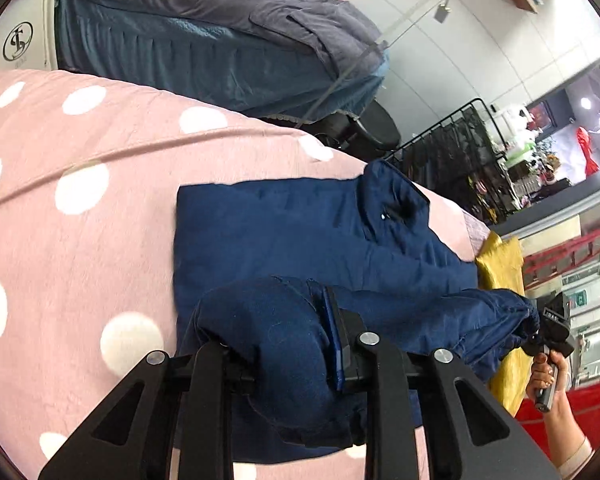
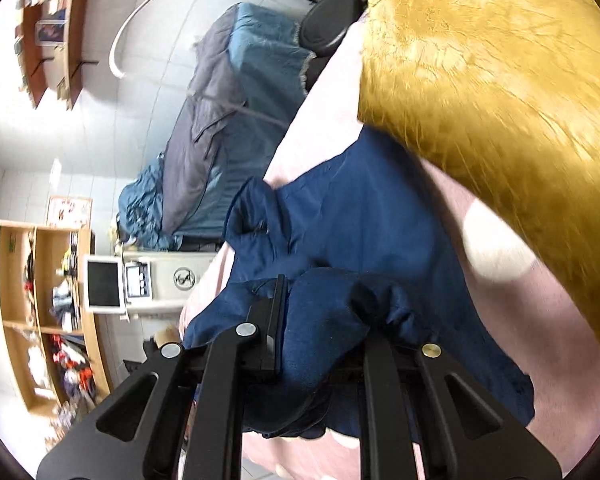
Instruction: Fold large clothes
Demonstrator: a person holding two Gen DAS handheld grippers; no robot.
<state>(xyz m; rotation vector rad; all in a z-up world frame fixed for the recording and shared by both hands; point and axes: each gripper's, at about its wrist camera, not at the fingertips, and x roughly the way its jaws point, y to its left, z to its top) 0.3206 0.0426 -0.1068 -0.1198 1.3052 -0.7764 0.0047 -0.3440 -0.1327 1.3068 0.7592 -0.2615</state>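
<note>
A navy blue garment (image 1: 300, 232) lies partly folded on a pink bedspread with white dots (image 1: 80, 240). My left gripper (image 1: 276, 344) is shut on a bunched edge of the garment, lifted off the bed. In the left wrist view, the right gripper (image 1: 540, 328) grips the far end of the same lifted edge, held by a hand (image 1: 548, 372). In the right wrist view, my right gripper (image 2: 320, 320) is shut on bunched navy cloth (image 2: 340, 220), with the rest of the garment spread beyond it.
A mustard yellow cloth (image 1: 500, 264) lies on the bed beside the garment, filling the upper right of the right wrist view (image 2: 500, 60). A second bed with blue-grey covers (image 1: 220, 40), a black stool (image 1: 372, 128), a clothes rack (image 1: 460, 144) and wooden shelves (image 2: 40, 300) stand around.
</note>
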